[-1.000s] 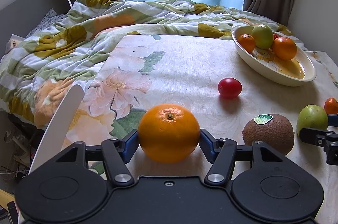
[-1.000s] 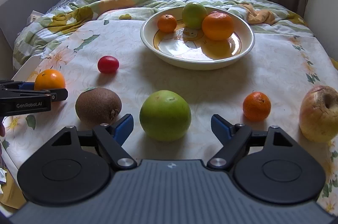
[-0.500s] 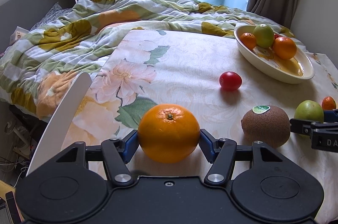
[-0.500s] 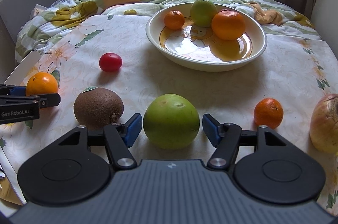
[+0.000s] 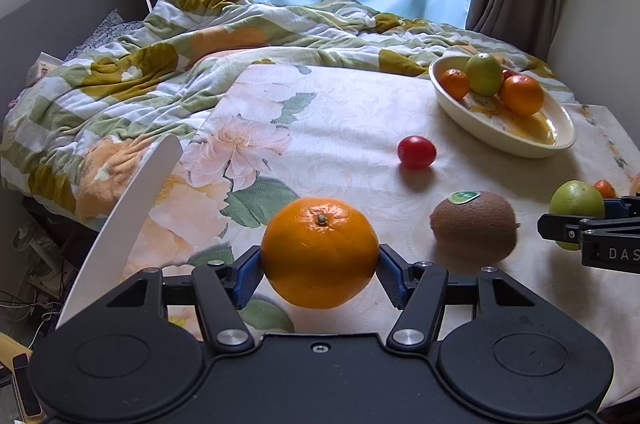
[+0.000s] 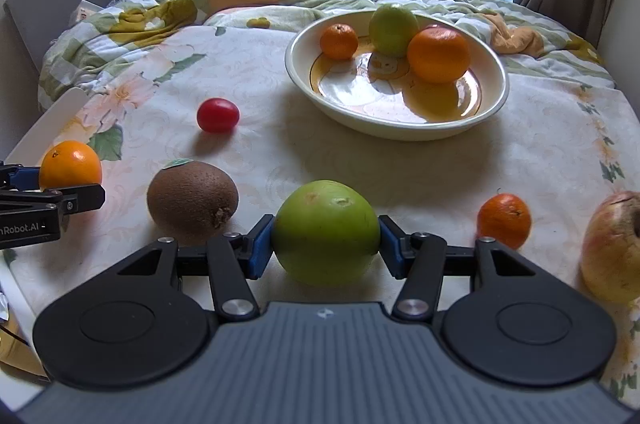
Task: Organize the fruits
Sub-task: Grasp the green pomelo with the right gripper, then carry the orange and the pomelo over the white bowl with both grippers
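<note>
Right tool (image 6: 326,240) hides green fruit's (image 6: 326,230) base, apple (image 6: 614,248) cropped

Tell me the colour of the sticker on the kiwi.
Green with a white edge, on the top of the kiwi; the sticker shows best in the left wrist view.

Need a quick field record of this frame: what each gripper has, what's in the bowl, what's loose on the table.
left gripper: shut on the big orange, raised off the cloth
right gripper: jaws just closed, pads now on the green fruit
bowl: small orange, green apple, large orange
loose on table: tomato, kiwi, mandarin, yellow-red apple
</note>
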Demonstrator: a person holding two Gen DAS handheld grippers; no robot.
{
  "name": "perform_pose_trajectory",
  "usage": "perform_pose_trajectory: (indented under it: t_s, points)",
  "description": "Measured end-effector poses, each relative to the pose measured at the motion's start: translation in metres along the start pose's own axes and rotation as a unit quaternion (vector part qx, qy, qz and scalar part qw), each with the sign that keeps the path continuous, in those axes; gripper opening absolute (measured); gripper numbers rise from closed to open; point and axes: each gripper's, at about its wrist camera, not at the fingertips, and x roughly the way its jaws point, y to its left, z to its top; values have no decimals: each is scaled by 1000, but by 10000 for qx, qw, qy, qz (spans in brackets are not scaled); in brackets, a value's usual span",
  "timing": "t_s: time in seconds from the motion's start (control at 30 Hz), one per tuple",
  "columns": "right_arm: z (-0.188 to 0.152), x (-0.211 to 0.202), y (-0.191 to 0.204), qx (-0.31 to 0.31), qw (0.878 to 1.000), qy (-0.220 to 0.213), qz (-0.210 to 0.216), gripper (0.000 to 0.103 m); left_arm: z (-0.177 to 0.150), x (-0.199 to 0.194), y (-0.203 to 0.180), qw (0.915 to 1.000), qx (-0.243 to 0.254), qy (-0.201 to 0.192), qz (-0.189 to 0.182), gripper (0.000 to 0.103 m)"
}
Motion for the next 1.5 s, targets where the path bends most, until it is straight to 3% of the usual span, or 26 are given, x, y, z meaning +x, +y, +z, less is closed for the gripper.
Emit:
perform_pose_trajectory:
  t_s: [0.43, 0.77, 1.13, 1.5]
  points:
    - [13, -71, -21, 67, 9999, -135, 65, 70, 25, -66, -41, 9996, -17, -268, -126, 65]
    - [32, -122, -53, 118, 9989, -441, -135, 70, 51, -83, -78, 9970, 171, -471, -598, 65]
    - [60, -129, -84, 395, 9964, -656, -369, 70, 97, -55, -110, 9923, 597, -497, -962, 65]
    - [92, -88, -105, 666, 9947, -571, -539, 70, 140, 13, -131, 9882, 941, -217, -1186, 65]
